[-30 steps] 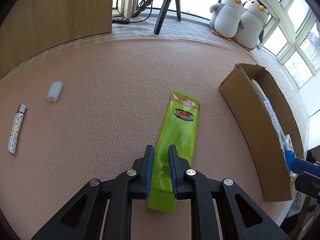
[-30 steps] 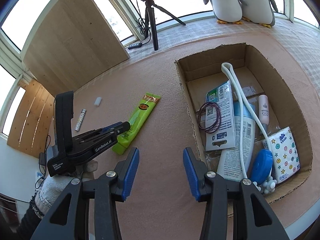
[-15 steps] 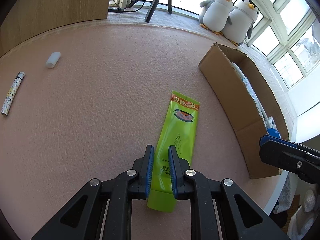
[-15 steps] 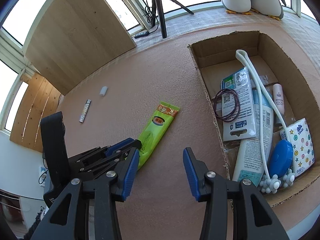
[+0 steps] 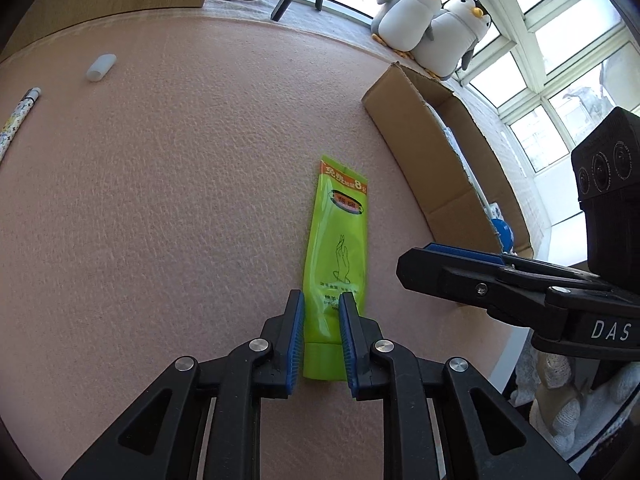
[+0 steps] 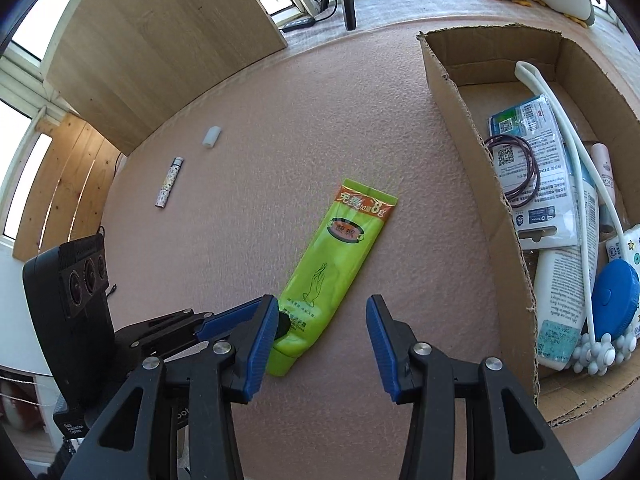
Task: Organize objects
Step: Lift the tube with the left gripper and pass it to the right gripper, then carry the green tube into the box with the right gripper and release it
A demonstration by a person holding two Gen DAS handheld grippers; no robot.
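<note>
The left gripper (image 5: 321, 304) has its jaws closed on the cap end of the green tube (image 5: 338, 240), which lies flat on the pink table (image 5: 160, 200) beside the cardboard box (image 6: 472, 152). The right gripper (image 6: 322, 320) hovers open just beside it.

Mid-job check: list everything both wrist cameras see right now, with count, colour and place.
green tube: 1, green, on pink mat, cap end between left pads
patterned stick: 1, white print, mat far left
small cap: 1, white, near stick
cardboard box: 1, brown, right of tube
hair ties: dark, in box
packet: 1, white, in box
blue disc: 1, in box
white massager: 1, in box
penguins: 2, windowsill
left gripper: shut on tube
right gripper: open, above mat
</note>
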